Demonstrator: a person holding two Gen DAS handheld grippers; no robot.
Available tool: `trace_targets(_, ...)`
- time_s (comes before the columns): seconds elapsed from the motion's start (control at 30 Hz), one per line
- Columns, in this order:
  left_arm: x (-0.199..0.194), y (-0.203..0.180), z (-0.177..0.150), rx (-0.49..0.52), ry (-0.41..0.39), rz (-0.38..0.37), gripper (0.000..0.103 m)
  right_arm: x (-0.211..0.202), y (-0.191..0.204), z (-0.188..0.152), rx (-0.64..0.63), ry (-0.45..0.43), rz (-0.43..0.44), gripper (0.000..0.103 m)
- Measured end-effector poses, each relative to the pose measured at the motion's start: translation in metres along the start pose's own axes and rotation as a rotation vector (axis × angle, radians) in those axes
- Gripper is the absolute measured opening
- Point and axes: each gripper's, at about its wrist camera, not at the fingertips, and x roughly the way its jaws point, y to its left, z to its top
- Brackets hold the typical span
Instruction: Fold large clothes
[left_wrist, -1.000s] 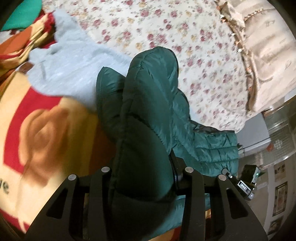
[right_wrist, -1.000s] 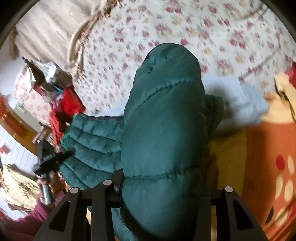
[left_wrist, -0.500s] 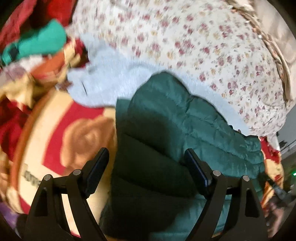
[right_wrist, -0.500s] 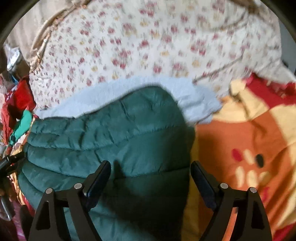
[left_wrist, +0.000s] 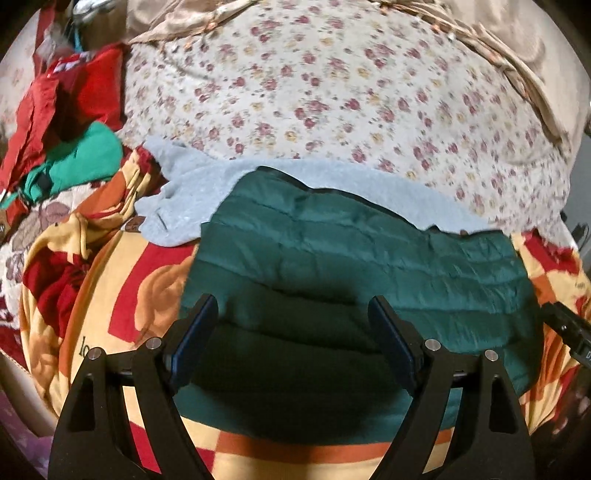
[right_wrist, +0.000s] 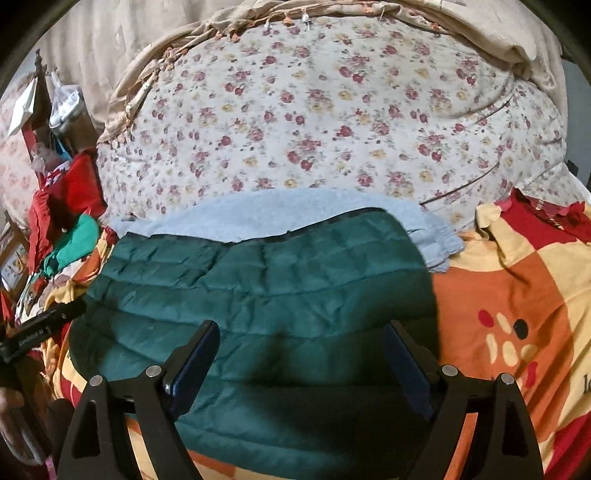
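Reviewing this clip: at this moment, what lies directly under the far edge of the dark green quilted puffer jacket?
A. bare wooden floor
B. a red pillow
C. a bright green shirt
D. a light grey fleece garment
D. In both wrist views the dark green quilted puffer jacket lies folded flat with its far edge overlapping the light grey fleece garment, which spreads out beyond it toward the floral bedsheet.

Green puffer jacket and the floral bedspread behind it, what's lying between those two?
A light blue fleece garment lies between green puffer jacket and floral bedspread, clearest in the right wrist view.
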Motion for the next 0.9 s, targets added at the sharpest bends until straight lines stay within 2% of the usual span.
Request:
trace_targets(0.1,-0.003,-0.010,-0.006,0.011,-0.008,0.001,0.084,0.000,0.011,-0.006,0.003,-0.006,-0.019,0.093)
trace_targets(0.43,-0.012,-0.033,-0.023,0.059,-0.058,0.036,0.084,0.006,0.039,-0.017,-0.017,0.006,-0.025,0.093)
trace_targets(0.9,-0.014,-0.039,-0.029,0.075,-0.079,0.060,0.084,0.010,0.052,-0.020,-0.036,0.012,-0.018,0.093)
